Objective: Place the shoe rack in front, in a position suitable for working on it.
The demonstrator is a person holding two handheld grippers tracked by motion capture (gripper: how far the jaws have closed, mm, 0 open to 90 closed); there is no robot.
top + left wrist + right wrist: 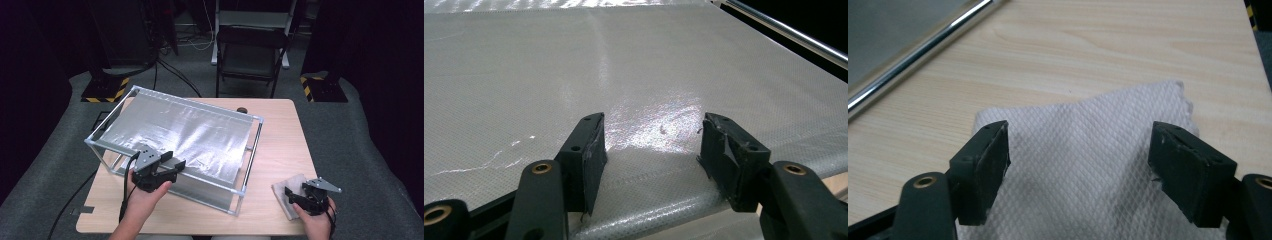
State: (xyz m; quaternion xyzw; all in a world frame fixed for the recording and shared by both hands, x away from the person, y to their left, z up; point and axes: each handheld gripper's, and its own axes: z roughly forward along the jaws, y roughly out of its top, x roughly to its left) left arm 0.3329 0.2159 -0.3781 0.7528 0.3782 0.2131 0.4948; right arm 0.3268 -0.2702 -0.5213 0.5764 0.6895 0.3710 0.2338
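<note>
A box-shaped metal frame [254,145] stands on the wooden table [280,135], topped by a shiny silvery sheet [185,130]. My left gripper [176,163] is at the sheet's near edge, open. In the left gripper view, my left gripper [651,135] has its jaws spread just above the glossy sheet [624,65] where it folds over the front bar. A white folded cloth [290,181] lies at the table's front right. My right gripper [290,194] hovers over it, open. In the right gripper view, my right gripper [1080,140] has its jaws on either side of the cloth [1083,165], not clamping it.
Behind the table stands a black folding chair [250,55]. Yellow-and-black striped bases [105,91] [320,87] sit on the floor at both back corners. A small dark object [242,110] rests at the table's far edge. The frame's chrome bar [918,55] runs left of the cloth.
</note>
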